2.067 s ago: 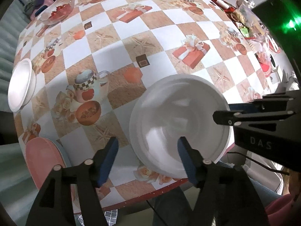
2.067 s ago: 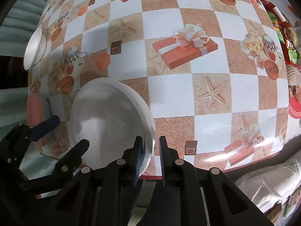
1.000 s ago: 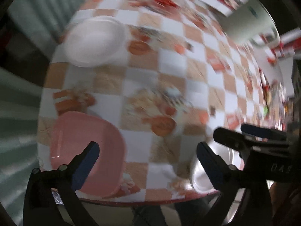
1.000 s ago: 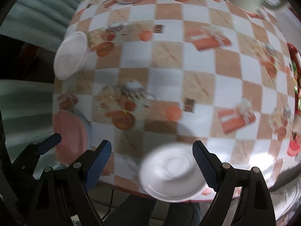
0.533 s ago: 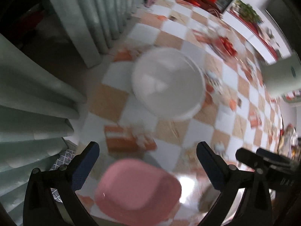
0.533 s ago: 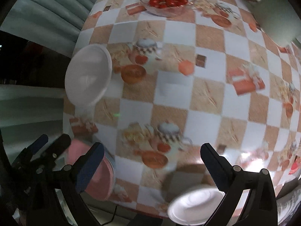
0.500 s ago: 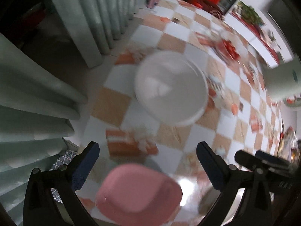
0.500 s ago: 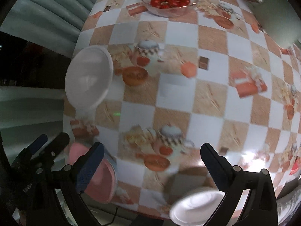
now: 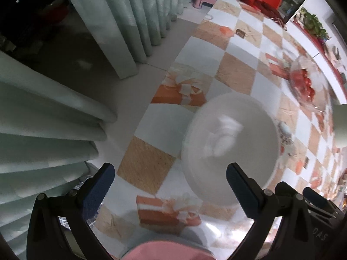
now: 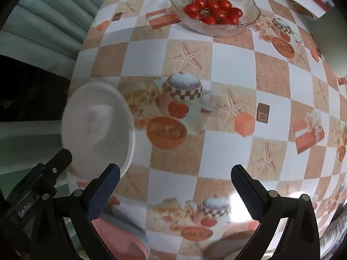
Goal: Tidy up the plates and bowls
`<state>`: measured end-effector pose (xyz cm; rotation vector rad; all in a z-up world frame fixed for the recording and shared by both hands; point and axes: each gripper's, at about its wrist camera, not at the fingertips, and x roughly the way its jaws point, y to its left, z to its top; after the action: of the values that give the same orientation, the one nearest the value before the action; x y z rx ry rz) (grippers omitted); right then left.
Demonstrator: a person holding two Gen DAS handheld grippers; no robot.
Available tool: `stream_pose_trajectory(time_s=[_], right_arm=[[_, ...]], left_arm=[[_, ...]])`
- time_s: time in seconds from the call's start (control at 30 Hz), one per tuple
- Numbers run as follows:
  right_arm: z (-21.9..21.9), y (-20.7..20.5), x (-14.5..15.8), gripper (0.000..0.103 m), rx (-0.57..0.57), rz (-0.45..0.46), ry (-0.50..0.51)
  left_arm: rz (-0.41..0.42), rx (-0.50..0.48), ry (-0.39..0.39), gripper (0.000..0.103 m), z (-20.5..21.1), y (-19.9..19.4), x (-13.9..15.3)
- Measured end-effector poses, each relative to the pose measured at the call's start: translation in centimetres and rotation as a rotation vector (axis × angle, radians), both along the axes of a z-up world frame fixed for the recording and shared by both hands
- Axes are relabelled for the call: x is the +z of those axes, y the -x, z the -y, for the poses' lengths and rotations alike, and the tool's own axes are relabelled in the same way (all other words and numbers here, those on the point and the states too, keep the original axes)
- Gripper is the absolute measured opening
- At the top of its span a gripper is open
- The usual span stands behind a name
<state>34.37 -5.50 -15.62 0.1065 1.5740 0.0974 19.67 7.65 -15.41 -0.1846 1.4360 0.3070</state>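
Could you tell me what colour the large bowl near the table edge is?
White bowl; the right wrist view shows it best.

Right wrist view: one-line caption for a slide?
Open right gripper above checkered tablecloth, white bowl at left, glass bowl of tomatoes beyond.

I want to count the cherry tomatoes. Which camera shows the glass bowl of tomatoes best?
The right wrist view: the glass bowl sits sharp and whole near the top of the picture, with single tomatoes easy to tell apart. In the left wrist view the same bowl is at the right edge, blurred, its tomatoes a red smear.
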Motion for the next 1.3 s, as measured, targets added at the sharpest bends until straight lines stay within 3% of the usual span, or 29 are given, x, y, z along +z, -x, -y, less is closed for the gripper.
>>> stream_pose_trajectory(time_s=[0.17,0.33,0.37,0.47,0.53,0.6,0.7,0.97,1.3], right_arm=[[-1.7,-0.6,-1.3,0.103,0.071,0.019,0.059],[-2.5,-0.9,-2.4,0.103,0.089,0.012,0.04],[-2.5,-0.9,-2.6,0.097,0.087,0.01,0.034],[-2.4,-0.9,-3.3,0.062,0.078,-0.006,-0.028],[-2.3,-1.0,-3.4,0.051,0.069,-0.009,-0.078],[-2.2,-1.1,-3.3,0.03,0.067,-0.011,-0.126],[-1.9,-0.8,-3.3,0.018,0.07,-0.027,-0.145],[3.8,0.4,-3.5,0.018,-0.019,-0.101,-0.115],[11.2,5.5,-4.2,0.018,-0.141,-0.202,-0.11]], left_arm=[[-0.019,-0.017,-0.03,0.102,-0.3,-1.3,-1.4],[-0.045,-0.058,0.011,0.086,0.1,-2.4,-2.8],[-0.047,-0.069,0.018,0.084,0.3,-2.5,-3.1],[-0.041,-0.109,0.049,0.073,1.2,-2.9,-3.5],[-0.032,-0.139,0.069,0.064,2.0,-3.2,-3.7],[-0.029,-0.164,0.08,0.054,2.9,-3.4,-3.6],[-0.046,-0.211,0.094,0.046,4.7,-3.4,-3.7],[-0.087,-0.352,0.12,0.045,11.3,-1.1,-4.1],[-0.124,-0.46,0.147,0.043,19.2,3.8,-4.4]])
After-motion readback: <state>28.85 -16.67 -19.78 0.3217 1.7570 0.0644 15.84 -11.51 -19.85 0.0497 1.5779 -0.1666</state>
